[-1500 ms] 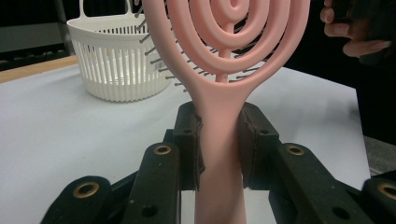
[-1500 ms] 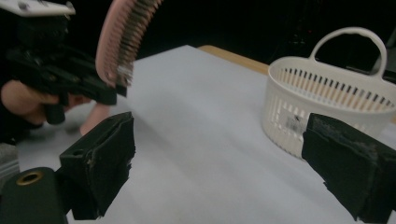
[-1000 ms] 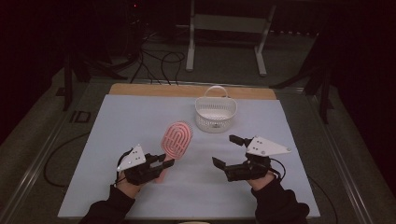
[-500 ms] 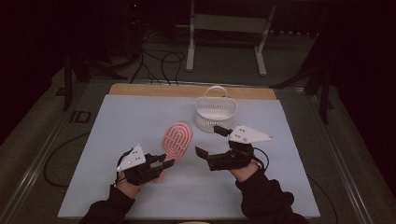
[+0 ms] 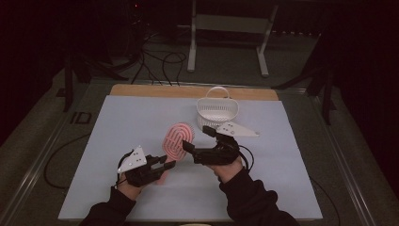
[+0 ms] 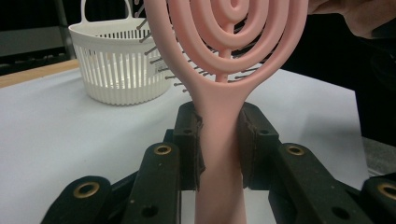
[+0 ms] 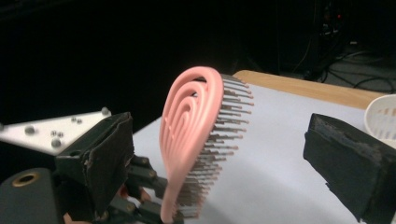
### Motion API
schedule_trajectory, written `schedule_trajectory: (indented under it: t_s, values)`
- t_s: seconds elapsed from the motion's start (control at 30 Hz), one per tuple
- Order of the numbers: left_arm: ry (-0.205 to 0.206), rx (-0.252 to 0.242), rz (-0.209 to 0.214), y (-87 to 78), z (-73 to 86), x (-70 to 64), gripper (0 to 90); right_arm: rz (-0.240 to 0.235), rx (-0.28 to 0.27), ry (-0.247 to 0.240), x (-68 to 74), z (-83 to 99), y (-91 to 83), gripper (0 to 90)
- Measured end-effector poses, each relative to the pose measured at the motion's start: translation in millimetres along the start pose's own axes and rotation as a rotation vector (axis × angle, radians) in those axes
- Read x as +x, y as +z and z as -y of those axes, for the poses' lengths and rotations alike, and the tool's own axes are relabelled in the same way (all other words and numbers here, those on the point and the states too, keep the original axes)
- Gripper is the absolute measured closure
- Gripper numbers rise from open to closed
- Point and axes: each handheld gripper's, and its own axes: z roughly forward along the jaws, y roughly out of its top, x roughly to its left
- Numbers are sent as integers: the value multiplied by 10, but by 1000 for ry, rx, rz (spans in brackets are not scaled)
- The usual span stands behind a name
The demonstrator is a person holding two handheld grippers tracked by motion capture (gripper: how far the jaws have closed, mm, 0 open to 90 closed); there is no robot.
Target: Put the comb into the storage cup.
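Your left gripper (image 5: 162,168) clamps the pink brush (image 5: 177,140) by its handle, head raised and tilted up; your right gripper (image 5: 197,141) stands open, its jaws either side of the brush head, not touching it; both hover near the mat's (image 5: 117,122) middle; the white basket (image 5: 217,110) sits toward the far edge.

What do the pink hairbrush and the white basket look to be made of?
The pink hairbrush looks like moulded plastic with a smooth matte finish: one even colour, soft rounded ribs in concentric loops. Its bristles are thin dark pins, possibly plastic or wire; I cannot tell which. The white basket also looks like moulded plastic, slightly glossy, with thin slotted walls and a loop handle.
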Motion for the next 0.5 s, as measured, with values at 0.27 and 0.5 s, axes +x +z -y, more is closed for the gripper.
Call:
schedule_trajectory:
  t_s: [0.27, 0.5]
  values:
    - [-6, -5, 0, -9, -3, 6, 729, -21, 3, 97, 37, 38, 139, 136]
    - [-8, -11, -2, -14, -4, 12, 729, -28, 28, 157, 59, 75, 223, 203]
